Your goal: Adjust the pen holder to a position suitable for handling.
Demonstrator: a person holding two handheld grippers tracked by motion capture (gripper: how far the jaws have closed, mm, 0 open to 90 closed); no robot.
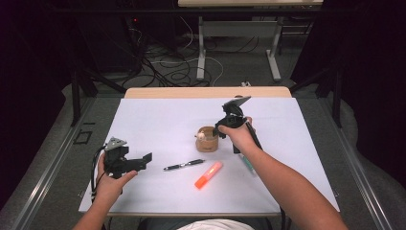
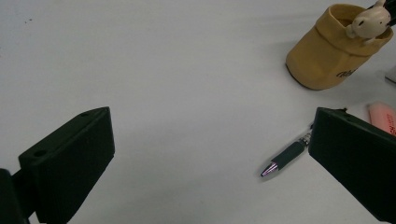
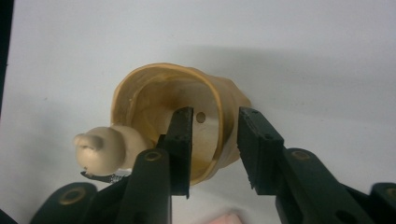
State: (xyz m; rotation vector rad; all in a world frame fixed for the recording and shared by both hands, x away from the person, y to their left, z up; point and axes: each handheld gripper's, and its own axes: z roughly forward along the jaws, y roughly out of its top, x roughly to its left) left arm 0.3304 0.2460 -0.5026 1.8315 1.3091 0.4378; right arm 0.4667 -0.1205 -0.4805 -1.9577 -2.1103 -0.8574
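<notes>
A tan cup [image 1: 207, 140] stands mid-table, with a small cream animal figure [image 3: 105, 149] on its rim. My right gripper [image 3: 215, 116] is open and straddles the cup's wall [image 3: 154, 70], one jaw inside and one outside, with a gap left at the inner jaw. In the high view the right gripper [image 1: 219, 131] tips down onto the cup from the right. My left gripper [image 1: 145, 162] hovers open and empty over the table's left side. Its view [image 2: 210, 135] shows the black pen [image 2: 285, 158] and the cup [image 2: 327, 56] ahead.
On the white sheet [image 1: 158, 120] lie a black pen [image 1: 183, 165] and an orange highlighter [image 1: 208, 174] near the front. A green marker [image 1: 247, 164] lies partly under the right forearm. The sheet's left and far parts are bare. Cables and table legs lie beyond.
</notes>
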